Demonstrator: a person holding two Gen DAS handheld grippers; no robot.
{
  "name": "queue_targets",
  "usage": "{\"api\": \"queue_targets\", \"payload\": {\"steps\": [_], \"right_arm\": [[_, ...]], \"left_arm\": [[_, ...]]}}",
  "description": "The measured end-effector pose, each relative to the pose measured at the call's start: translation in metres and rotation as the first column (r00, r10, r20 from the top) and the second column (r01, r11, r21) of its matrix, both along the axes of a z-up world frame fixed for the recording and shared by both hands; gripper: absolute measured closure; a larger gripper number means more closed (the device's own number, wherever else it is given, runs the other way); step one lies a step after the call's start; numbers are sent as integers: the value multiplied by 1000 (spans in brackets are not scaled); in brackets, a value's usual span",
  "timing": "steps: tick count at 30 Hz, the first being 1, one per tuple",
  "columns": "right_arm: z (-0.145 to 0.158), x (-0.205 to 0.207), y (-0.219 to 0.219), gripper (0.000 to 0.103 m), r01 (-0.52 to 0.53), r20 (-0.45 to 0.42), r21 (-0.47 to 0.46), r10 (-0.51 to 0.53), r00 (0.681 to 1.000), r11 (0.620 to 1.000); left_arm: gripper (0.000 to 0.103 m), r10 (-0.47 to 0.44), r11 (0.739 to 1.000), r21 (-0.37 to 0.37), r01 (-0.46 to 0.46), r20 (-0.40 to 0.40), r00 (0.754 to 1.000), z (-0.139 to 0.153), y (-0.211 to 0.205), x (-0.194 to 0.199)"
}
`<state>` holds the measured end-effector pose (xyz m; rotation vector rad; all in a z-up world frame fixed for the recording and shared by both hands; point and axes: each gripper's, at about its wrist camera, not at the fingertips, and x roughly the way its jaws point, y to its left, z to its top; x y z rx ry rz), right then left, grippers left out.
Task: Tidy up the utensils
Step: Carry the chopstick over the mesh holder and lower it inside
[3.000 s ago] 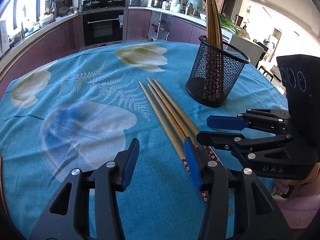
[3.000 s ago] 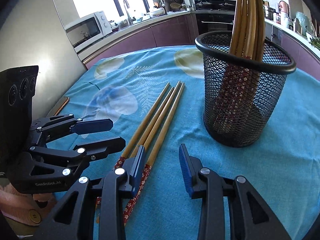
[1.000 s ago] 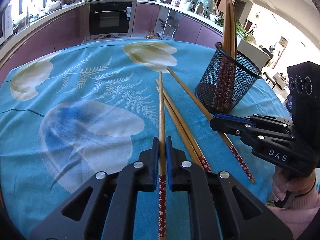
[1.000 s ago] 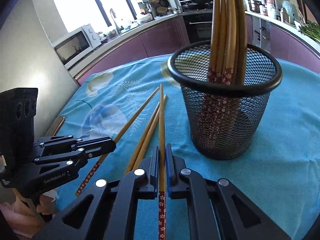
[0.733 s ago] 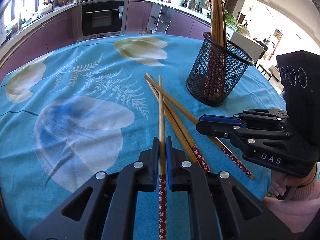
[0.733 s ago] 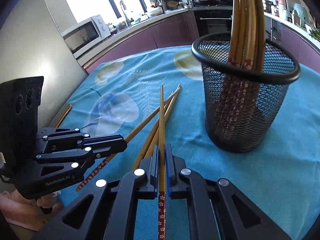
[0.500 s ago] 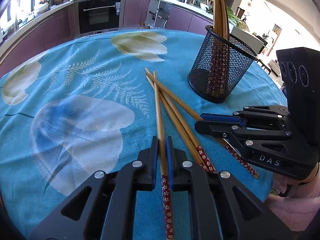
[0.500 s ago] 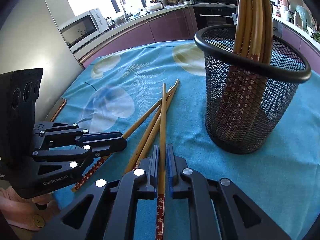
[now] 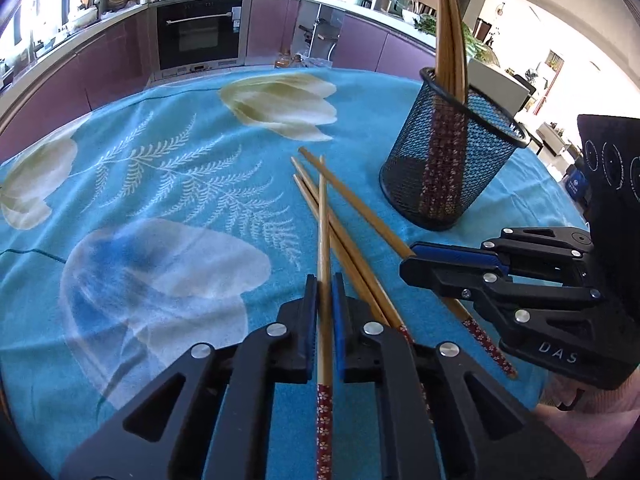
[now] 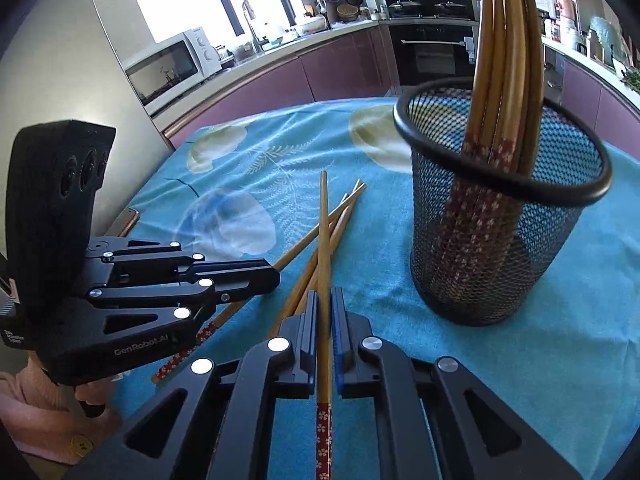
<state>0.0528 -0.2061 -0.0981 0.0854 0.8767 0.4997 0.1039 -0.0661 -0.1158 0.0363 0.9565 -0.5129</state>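
In the left wrist view we see the left gripper (image 9: 324,300) at the bottom centre of the frame, its blue-padded jaws clenched on a single chopstick (image 9: 323,240). That stick runs straight up the frame from between the pads, its plain wooden tip pointing toward the upper middle and its red flowered end trailing down past the bottom edge.

At the right edge of the same frame the right gripper (image 9: 412,264) reaches in from the side, also clamped on a chopstick of its own (image 9: 360,208), which slants from the centre of the frame down to the lower right. In the right wrist view this second stick (image 10: 323,248) stands straight up the middle between the right gripper's (image 10: 324,312) closed pads, and the left gripper (image 10: 268,276) shows at the left of the frame.

Two loose chopsticks (image 9: 344,248) lie on the blue flowered tablecloth (image 9: 160,184), under and beside the held ones, all four crossing near the centre of the frame.

The black mesh holder (image 9: 452,168) stands upright on the cloth in the upper right of the left view, well apart from both grippers. A bundle of chopsticks (image 10: 504,60) stands in it, red ends down, tips leaning against its rim.

A pink sleeve (image 10: 24,396) shows in the lower left corner of the right view.
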Motion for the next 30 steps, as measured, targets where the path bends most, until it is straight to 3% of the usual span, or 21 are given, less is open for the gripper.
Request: {"api": "queue_targets", "payload": {"steps": [15,30], "right_arm": [[52,-24,-36,97,13,139,117,-30,990,993],[86,-25,-56,97,30,244,162,-70,967,986]], "left_arm": [[95,-50,982,-174,76,144,988,76,15,-29],[95,-73,958,-254,136,241,968,122,17,-40]]}}
